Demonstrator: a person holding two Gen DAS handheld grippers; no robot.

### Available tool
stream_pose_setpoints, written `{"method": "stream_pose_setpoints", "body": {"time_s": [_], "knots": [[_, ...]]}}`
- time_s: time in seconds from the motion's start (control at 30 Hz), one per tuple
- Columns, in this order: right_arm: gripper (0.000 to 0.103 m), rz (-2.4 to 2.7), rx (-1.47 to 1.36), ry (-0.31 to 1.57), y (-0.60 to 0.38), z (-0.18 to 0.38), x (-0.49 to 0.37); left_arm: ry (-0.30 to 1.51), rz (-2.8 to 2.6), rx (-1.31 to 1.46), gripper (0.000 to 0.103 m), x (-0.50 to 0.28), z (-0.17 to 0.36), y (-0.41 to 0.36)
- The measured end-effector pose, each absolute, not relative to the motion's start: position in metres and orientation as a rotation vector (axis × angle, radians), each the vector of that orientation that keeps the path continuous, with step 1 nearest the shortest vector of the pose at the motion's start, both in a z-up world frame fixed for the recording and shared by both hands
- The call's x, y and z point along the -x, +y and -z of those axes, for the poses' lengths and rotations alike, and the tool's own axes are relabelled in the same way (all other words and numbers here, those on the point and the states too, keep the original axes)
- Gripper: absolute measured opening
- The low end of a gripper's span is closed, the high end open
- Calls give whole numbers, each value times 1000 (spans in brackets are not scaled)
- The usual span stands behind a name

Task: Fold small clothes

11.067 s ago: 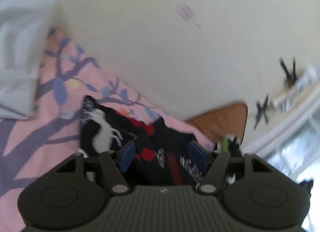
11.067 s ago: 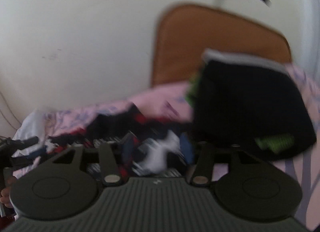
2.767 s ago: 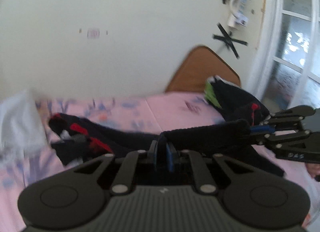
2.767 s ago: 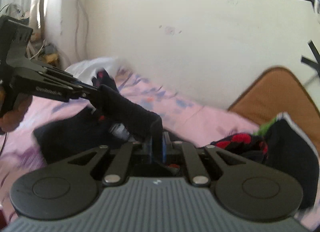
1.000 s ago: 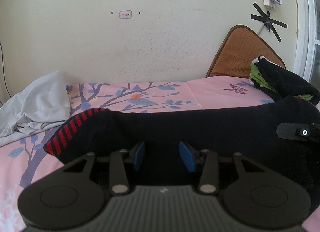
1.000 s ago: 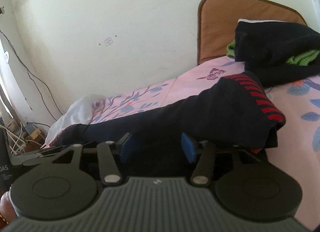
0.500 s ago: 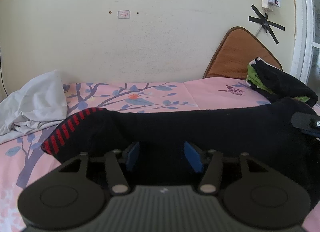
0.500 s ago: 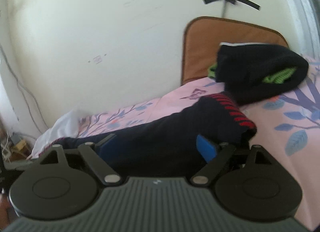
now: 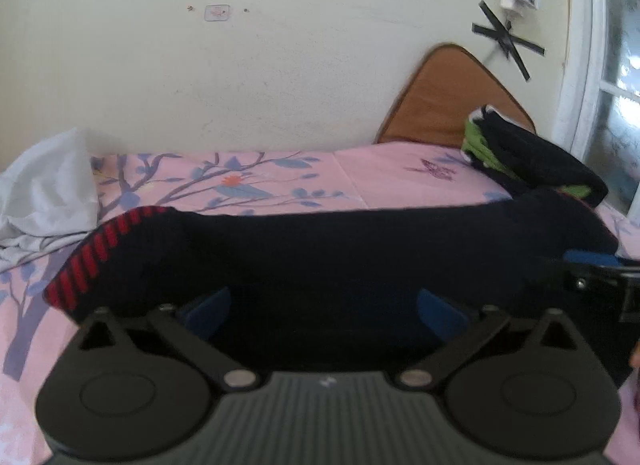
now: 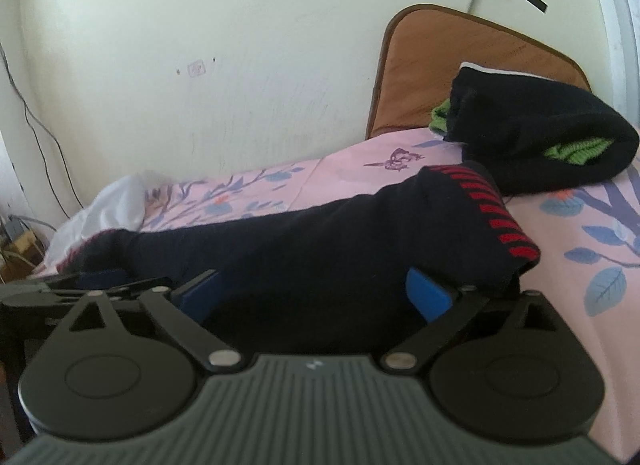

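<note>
Stretched across the bed (image 9: 360,181): a long garment (image 9: 320,249). At the bed's right end, before the headboard (image 10: 460,65), a folded pile (image 10: 540,137). At the left end, a crumpled sheet (image 9: 44,193).

black garment (image 9: 340,261) near edge hidden behind left claw (image 9: 322,307) body

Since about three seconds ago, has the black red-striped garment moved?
Yes. The black garment has come down from midair and now lies stretched across the pink sheet, below the brown cushion.
</note>
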State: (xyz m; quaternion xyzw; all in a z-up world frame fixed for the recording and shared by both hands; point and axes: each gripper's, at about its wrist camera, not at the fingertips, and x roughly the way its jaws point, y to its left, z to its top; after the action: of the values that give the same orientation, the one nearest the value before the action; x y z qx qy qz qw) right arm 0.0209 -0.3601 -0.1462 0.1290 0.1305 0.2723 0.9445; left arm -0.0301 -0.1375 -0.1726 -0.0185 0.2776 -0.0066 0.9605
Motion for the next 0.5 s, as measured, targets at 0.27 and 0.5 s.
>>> {"method": "stream_pose_setpoints", "body": {"time_s": [0.27, 0.5], "knots": [[103, -537, -221, 271, -355, 146, -21, 570, -43, -37, 103, 31, 176, -150], [103, -543, -225, 272, -355, 146, -22, 571, -39, -44, 103, 31, 176, -150]]}}
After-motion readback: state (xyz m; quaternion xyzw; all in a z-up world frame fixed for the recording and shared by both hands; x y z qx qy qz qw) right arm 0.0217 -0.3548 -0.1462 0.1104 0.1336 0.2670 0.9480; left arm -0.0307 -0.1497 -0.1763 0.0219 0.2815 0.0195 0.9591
